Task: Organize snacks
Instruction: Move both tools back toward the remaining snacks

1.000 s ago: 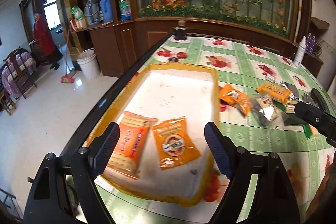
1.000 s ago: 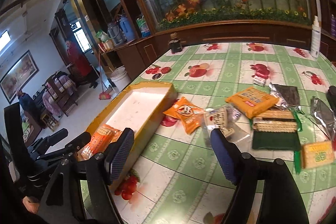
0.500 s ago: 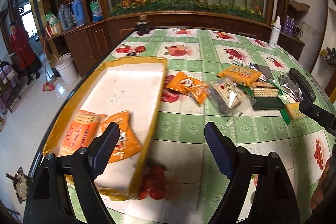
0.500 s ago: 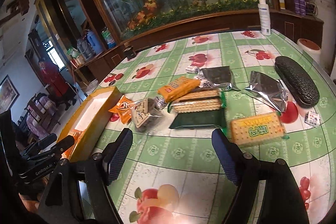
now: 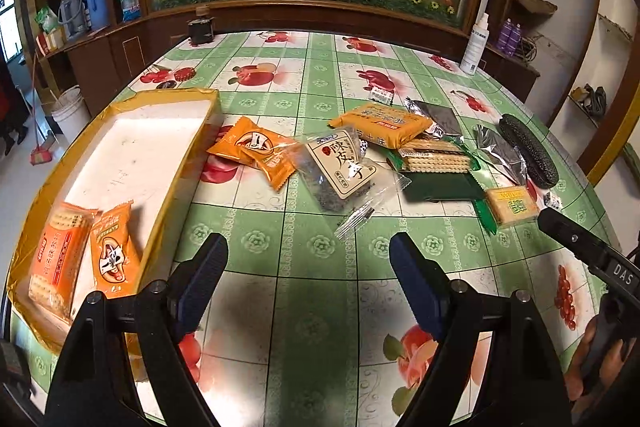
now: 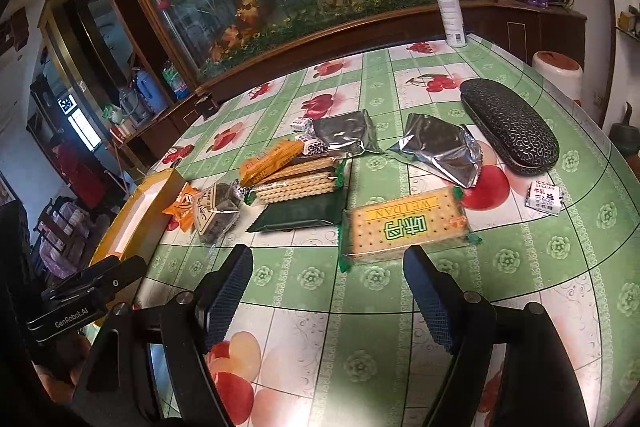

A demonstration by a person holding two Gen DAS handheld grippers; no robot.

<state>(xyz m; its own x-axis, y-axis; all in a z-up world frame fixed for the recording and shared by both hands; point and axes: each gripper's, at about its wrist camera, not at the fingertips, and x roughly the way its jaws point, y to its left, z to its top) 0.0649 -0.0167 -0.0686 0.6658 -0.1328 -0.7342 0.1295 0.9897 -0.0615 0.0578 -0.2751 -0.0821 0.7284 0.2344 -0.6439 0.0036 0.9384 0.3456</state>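
A yellow tray lies on the table's left and holds an orange cracker pack and an orange snack packet. Loose snacks lie in the middle: an orange packet, a clear seaweed packet, a yellow-orange pack, cracker sleeves and a yellow cracker pack. My left gripper is open and empty, just short of the clear packet. My right gripper is open and empty, just short of the yellow cracker pack.
A black glasses case, two silver foil packets and a small white candy lie on the right. A spray bottle stands at the far edge. The other gripper shows at the left.
Both grippers have swung right, away from the tray toward the loose snacks. The right gripper now faces the yellow cracker pack closely. Both stay open.
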